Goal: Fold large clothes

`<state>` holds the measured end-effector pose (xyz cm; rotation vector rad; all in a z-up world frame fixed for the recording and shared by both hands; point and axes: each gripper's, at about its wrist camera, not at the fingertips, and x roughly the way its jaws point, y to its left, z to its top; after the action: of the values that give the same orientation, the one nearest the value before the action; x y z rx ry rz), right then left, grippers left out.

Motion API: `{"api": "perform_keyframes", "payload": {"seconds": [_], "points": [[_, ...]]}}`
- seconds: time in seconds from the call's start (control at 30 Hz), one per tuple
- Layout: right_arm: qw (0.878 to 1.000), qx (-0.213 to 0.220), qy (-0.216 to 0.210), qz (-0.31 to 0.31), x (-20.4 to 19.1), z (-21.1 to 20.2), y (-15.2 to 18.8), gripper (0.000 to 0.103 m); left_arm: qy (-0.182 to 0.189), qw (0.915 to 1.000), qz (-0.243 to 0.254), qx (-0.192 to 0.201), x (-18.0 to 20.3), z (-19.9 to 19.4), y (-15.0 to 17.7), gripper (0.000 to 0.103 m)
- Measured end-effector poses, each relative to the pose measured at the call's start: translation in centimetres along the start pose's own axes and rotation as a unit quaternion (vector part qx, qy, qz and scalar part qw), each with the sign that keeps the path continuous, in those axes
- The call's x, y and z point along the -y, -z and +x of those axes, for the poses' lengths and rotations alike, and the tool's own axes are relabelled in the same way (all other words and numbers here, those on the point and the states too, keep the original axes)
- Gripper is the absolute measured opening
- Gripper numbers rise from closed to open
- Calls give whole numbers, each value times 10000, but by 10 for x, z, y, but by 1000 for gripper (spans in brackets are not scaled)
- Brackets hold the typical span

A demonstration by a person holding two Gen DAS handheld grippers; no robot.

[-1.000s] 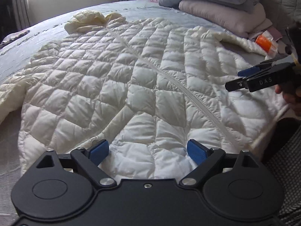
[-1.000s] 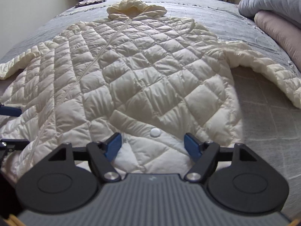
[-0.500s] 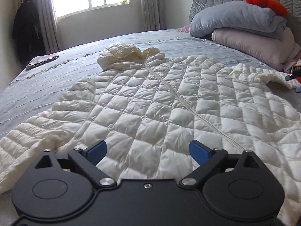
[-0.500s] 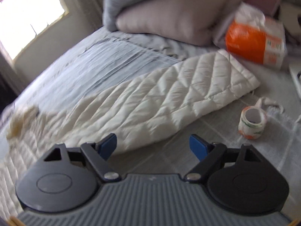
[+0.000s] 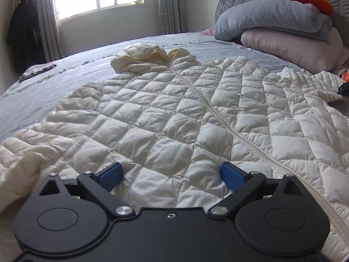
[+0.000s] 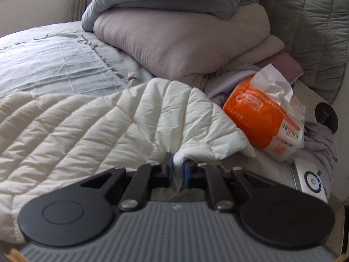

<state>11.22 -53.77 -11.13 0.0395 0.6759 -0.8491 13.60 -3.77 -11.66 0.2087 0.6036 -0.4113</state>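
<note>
A cream quilted hooded jacket [image 5: 174, 113] lies spread flat, front up, on the bed, hood [image 5: 150, 54] at the far end. My left gripper [image 5: 172, 174] is open and empty, low over the jacket's hem. My right gripper [image 6: 178, 169] is shut on the cuff of the jacket's right sleeve [image 6: 122, 126], pinching a bunch of fabric between its blue pads. The right gripper's tip also shows at the right edge of the left wrist view [image 5: 344, 88].
The grey bedspread [image 5: 43, 87] lies under the jacket. Folded grey and pink duvets [image 6: 174, 35] are stacked by the headboard. An orange tissue pack [image 6: 261, 118] lies just right of the cuff, a white device [image 6: 309, 181] beyond it. A dark coat [image 5: 19, 32] hangs far left.
My right gripper swung from the jacket's hem to the right sleeve and closed on the cuff. My left gripper tilted up and stayed open over the hem.
</note>
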Motion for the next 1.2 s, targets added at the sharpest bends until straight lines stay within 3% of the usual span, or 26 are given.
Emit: {"api": "perform_keyframes", "payload": {"seconds": [0.07,0.13,0.3,0.37,0.4,0.47,0.53,0.67,0.8,0.93,1.2], "points": [[9998,-19,-194,-26,2,-14,-3,54,-159,9997,38,189,-16,-14,-4,98],[9993,73,-356,-31,6,-33,-5,69,-586,9975,26,392,-41,-25,-11,97],[9955,178,-928,-3,-6,-71,-27,78,-1698,9827,-576,455,-136,-21,-10,97],[9924,254,-1203,-86,-19,-85,-34,86,-2119,9725,-967,-58,-176,-5,7,99],[9908,275,-1322,-133,-26,-90,-37,86,-2177,9658,-1297,-553,-198,6,22,100],[9878,218,-1515,-285,-41,-98,-42,86,-1937,9617,-1863,-548,-217,-4,42,102],[9847,85,-1682,-450,-53,-106,-50,87,-1883,9627,-1787,-757,-215,-20,35,100],[9761,-41,-2099,-560,-74,-123,-74,93,-1422,9686,-1820,-917,-209,-50,-3,100],[9632,-61,-2589,-725,-113,-140,-103,97,-1317,9741,-1642,-831,-201,-55,-56,103],[9469,-269,-3046,-992,-167,-139,-125,98,-1030,9798,-1445,-921,-203,-22,-118,103],[9273,-245,-3350,-1654,-297,-109,-141,98,-860,9859,-1160,-849,-191,87,-207,103]]}}
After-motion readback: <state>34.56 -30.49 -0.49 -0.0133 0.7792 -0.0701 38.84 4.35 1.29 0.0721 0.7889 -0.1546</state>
